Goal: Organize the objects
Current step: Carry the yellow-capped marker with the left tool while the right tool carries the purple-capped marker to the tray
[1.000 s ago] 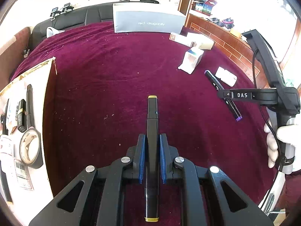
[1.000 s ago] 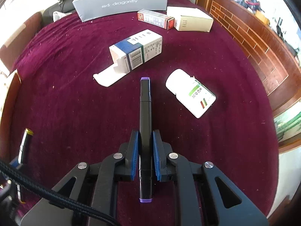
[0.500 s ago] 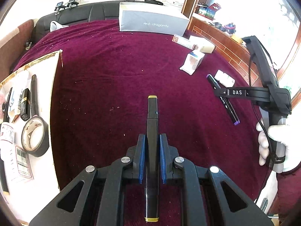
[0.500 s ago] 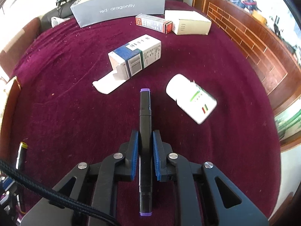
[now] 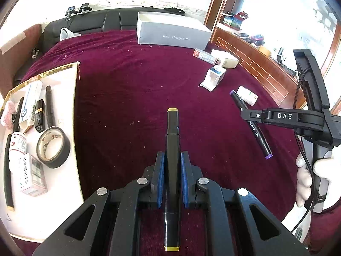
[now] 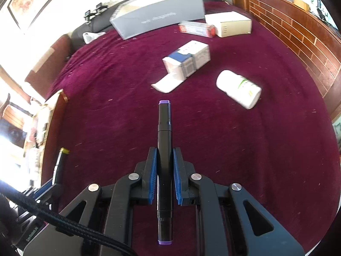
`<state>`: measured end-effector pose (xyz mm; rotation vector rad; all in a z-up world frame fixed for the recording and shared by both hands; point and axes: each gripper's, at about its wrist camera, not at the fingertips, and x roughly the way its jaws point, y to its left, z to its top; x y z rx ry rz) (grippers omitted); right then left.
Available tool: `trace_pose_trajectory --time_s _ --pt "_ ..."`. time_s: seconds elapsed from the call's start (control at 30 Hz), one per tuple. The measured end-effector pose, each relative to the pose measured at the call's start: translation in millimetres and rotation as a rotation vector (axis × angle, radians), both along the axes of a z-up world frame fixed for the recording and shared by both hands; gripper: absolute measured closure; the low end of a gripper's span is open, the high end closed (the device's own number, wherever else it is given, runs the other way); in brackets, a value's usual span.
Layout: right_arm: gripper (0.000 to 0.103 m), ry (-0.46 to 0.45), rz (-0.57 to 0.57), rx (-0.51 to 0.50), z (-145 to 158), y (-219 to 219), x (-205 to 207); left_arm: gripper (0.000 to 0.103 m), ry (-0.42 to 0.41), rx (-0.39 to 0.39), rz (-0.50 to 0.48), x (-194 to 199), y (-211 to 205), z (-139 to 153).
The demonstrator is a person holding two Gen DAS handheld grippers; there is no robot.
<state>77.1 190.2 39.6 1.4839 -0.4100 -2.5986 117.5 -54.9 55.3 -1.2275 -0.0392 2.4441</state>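
Observation:
My left gripper (image 5: 172, 162) is shut on a black marker with yellow ends (image 5: 172, 132), held above the maroon cloth (image 5: 127, 89). My right gripper (image 6: 164, 155) is shut on a black marker with purple ends (image 6: 164, 123); it also shows in the left wrist view (image 5: 252, 125) at the right. A white tray with a gold edge (image 5: 66, 106) lies at the left and holds pens, a roll of black tape (image 5: 53, 147) and small boxes.
A white pill bottle (image 6: 238, 88), an open blue and white box (image 6: 187, 60), a red box (image 6: 197, 28), a beige box (image 6: 229, 23) and a large grey box (image 6: 157, 15) lie on the cloth. A wooden ledge (image 6: 298, 27) runs along the right.
Both grippers have drawn back and swung left with their markers. More of the tray shows at the left. The boxes and the bottle look farther off to the right.

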Motion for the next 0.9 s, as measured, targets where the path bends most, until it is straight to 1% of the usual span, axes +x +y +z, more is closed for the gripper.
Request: trace_pose_trajectory --time_s 0.27,0.47,0.67,0.9 --pt "0.091 0.054 0.109 -0.012 21.1 -48.5 15.1 0.091 0.021 0.033 0.025 18.8 -22.2 13.5" --pt "0.090 0.083 0.191 -0.019 33.1 -85.7 20.1 0.091 0.039 0.060 0.077 27.1 -49.7 23.0" --pt "0.090 0.110 0.270 -0.029 47.8 -122.3 23.4 0.091 0.059 0.086 0.174 27.6 -90.2 28.7" --pt "0.090 0.112 0.341 -0.044 55.2 -159.5 17.7 0.091 0.060 0.108 0.303 26.0 -150.1 27.3"
